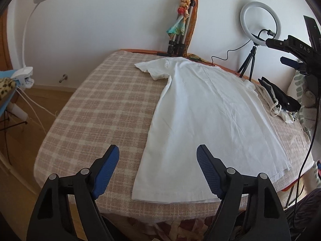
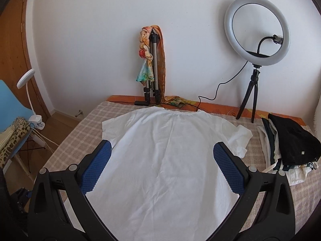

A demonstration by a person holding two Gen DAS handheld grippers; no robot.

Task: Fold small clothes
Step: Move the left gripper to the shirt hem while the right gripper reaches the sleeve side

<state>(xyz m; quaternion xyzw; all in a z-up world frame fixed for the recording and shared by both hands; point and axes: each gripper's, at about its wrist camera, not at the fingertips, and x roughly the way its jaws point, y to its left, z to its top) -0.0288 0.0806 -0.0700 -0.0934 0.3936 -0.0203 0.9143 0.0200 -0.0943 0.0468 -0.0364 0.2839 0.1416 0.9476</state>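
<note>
The left gripper [image 1: 157, 154] is held open and empty above the near left hem corner of the white cotton short-sleeved T-shirt [image 1: 200, 104], which is spread flat on the beige checked blanket [image 1: 90, 110]. Thin, light, limp fabric is judged; corners are best pinched. The right gripper [image 2: 161, 152] is likewise released, empty.

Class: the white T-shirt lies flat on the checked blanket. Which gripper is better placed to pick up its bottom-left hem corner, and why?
Left. The left gripper hangs open just above the white T-shirt near that hem corner; the right gripper is open over the shirt's middle.
</note>
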